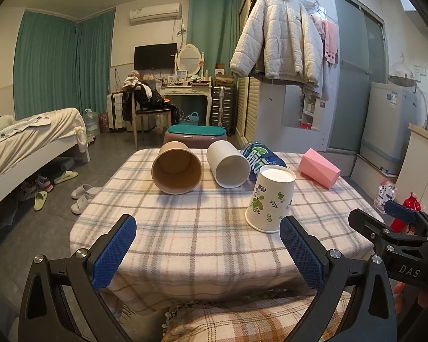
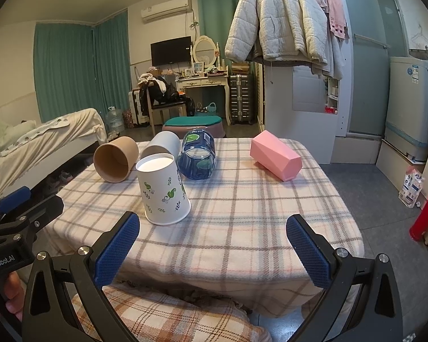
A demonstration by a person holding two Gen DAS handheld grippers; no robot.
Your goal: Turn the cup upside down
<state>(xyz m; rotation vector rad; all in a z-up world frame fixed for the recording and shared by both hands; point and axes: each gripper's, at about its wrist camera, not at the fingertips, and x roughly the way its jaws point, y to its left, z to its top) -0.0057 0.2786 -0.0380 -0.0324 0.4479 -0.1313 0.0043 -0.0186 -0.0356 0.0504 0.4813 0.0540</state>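
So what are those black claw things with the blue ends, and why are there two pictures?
They are tongs that a person holds, one in each hand. Each has a small camera looking out along its two blue fingers, so you get one picture from the left tongs and one from the right tongs. In each picture the other tongs peek in at the edge. Both are open and hold nothing.

In front is a table with a checked cloth. A white paper cup with green leaves stands upside down. Behind it lie a brown paper cup, a plain white cup and a blue can, all on their sides. A pink cup lies further right.
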